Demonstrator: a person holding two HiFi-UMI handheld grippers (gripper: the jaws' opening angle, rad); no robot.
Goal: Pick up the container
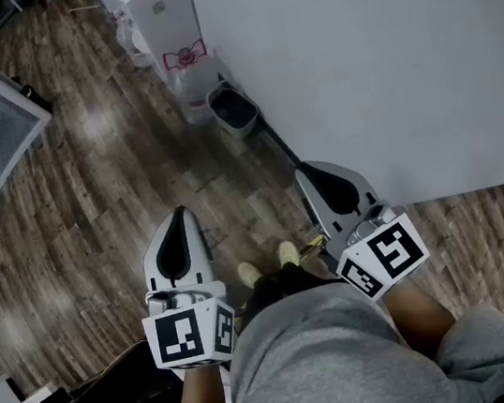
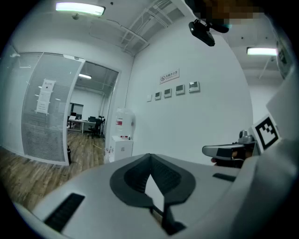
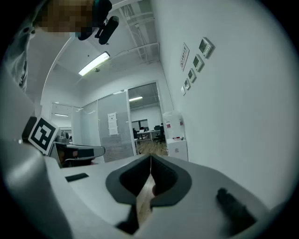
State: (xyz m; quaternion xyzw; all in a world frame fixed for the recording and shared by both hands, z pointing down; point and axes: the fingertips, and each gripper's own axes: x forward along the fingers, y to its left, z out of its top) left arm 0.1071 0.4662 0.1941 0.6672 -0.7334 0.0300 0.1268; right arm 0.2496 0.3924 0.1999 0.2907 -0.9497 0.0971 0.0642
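Holding both tools low at my waist, I judge, as a rest pose before any reach.

Head view: left tool and right tool, lower centre above the floor. A grey bin, upper centre against the wall, is possibly the container.

Left gripper view: jaws together, empty.

Right gripper view: same.

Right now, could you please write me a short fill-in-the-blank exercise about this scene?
1. The jaws of the left gripper are ____.
2. The right gripper holds ____.
3. The water dispenser stands against a white ____.
4. The floor is made of ____ planks.
Missing words: shut; nothing; wall; wood.
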